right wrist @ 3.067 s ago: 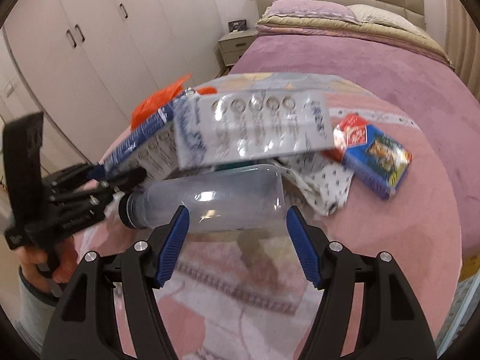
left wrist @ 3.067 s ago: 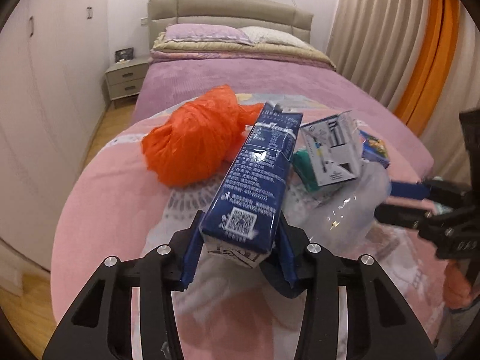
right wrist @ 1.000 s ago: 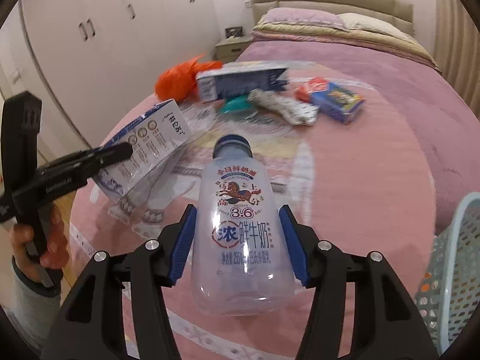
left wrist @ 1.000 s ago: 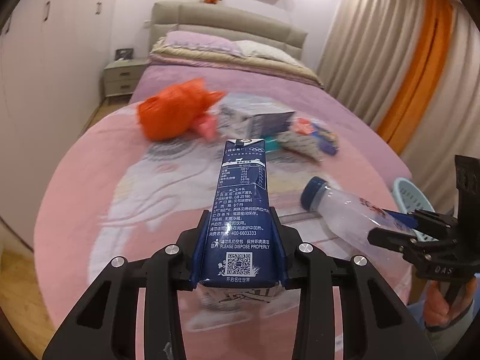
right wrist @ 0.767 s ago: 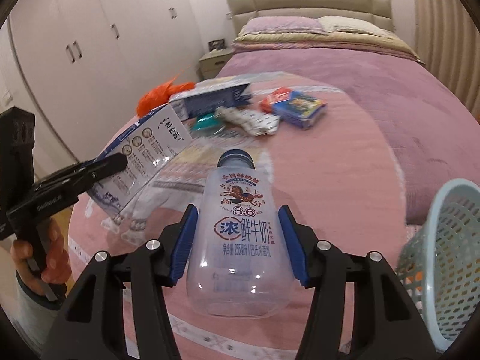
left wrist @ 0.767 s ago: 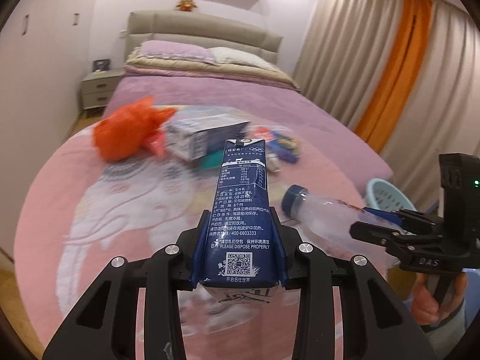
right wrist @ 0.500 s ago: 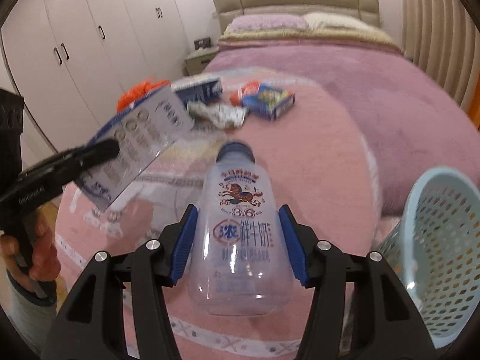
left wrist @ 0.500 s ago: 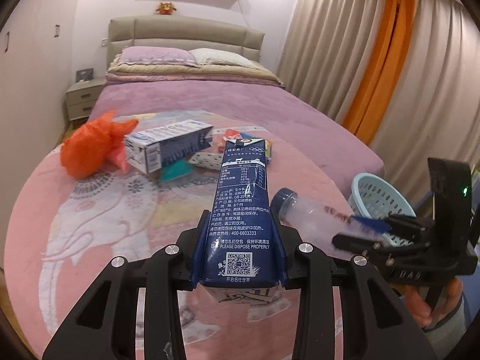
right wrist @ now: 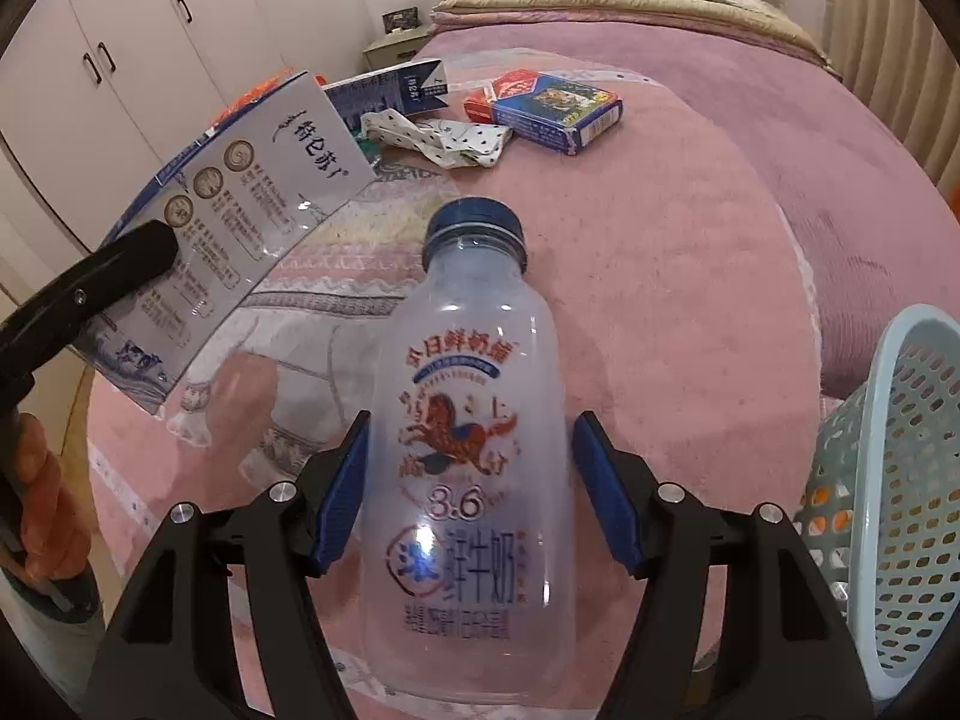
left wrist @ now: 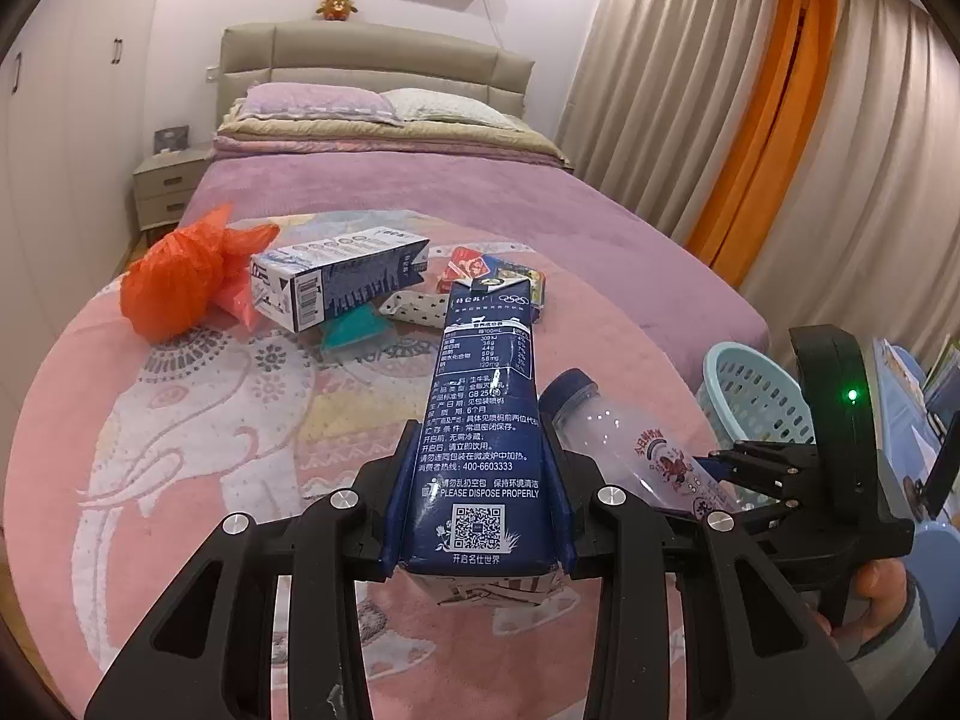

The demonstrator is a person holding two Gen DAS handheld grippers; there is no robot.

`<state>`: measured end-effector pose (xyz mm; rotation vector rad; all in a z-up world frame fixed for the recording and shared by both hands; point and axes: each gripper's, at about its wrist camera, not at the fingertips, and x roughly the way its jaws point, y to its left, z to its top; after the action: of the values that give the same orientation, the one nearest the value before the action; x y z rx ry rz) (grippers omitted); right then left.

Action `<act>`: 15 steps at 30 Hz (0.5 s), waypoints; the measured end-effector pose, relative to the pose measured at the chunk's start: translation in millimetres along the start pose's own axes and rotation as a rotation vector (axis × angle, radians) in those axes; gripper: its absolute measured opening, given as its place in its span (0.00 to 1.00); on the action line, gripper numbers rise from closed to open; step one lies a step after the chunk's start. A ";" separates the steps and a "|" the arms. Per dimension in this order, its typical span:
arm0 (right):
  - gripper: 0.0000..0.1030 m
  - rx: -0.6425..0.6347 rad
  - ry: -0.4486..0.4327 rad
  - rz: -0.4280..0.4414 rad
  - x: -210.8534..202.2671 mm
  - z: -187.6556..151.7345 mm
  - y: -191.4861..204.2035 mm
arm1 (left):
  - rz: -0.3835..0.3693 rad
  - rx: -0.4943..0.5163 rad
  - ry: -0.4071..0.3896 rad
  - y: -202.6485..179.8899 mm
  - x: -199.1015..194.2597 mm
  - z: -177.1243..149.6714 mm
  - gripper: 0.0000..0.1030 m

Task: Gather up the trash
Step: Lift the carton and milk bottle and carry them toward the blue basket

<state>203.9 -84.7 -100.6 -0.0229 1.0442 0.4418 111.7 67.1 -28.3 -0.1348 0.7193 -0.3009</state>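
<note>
My left gripper is shut on a dark blue milk carton, held above the pink blanket; the carton also shows in the right wrist view. My right gripper is shut on an empty clear milk bottle with a blue cap, seen in the left wrist view just right of the carton. A light blue mesh basket stands beside the bed's right edge, also in the left wrist view. On the bed lie an orange plastic bag, a blue-white box, a spotted wrapper and a blue card box.
The pink elephant blanket covers the foot of a purple bed. White wardrobes stand on the left with a bedside table. Beige and orange curtains hang on the right.
Both grippers lifted their items off the pile and pulled back and to the right. The basket has come into view and now sits closer to the right gripper.
</note>
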 end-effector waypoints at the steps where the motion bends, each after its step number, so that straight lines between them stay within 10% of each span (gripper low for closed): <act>1: 0.52 0.009 -0.010 0.012 -2.2 -0.1 -1.2 | -0.001 0.002 0.000 -1.0 0.6 1.2 0.34; 15: 0.51 0.197 -0.266 -0.049 -95.6 -10.4 -75.1 | -0.119 0.132 -0.013 -79.7 32.8 41.1 0.34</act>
<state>182.2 -188.3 -39.9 0.1811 0.8190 0.2865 144.6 -18.1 -0.4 -0.0539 0.6780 -0.4601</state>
